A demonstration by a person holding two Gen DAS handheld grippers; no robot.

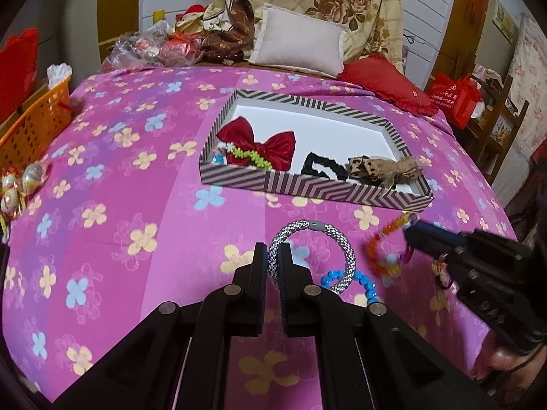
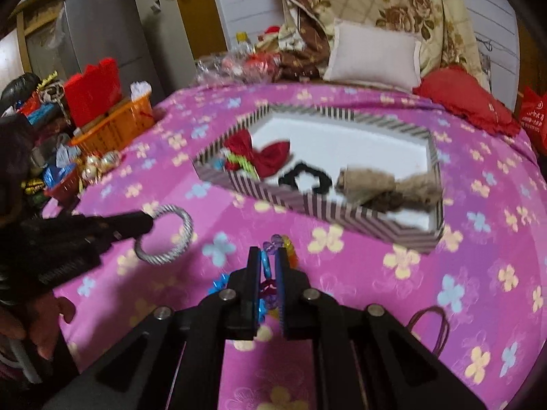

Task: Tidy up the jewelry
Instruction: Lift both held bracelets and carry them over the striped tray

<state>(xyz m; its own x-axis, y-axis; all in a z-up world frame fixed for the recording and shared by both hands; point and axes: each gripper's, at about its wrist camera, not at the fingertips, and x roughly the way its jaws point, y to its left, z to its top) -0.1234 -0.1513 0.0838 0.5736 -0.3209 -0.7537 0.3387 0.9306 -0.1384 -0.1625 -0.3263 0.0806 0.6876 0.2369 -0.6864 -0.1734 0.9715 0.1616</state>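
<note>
Two grippers are in your hands over a pink flowered bedspread (image 1: 136, 177). Your left gripper (image 1: 272, 256) is clenched on a silver-grey woven bangle (image 1: 345, 249), its loop standing out to the right of the fingers. Your right gripper (image 2: 270, 259) is clamped on a multicoloured bead bracelet (image 2: 278, 241), beads showing above and below the fingers, the picture blurred. One blue bead bracelet (image 1: 367, 285) lies on the spread just beside the bangle, partly behind it. One striped tray (image 1: 307, 189) sits further up the bed, well apart from both grippers; it holds a red bow (image 1: 270, 143), a green-and-white beaded piece (image 1: 251, 155), a black scrunchie (image 1: 321, 167) and a leopard-print bow (image 1: 379, 169). One dark hair tie (image 2: 434, 328) lies at your right. Orange basket (image 1: 37, 123) at the left edge; white pillow (image 1: 301, 39) and red cushion (image 1: 386, 85) at the head of the bed.
</note>
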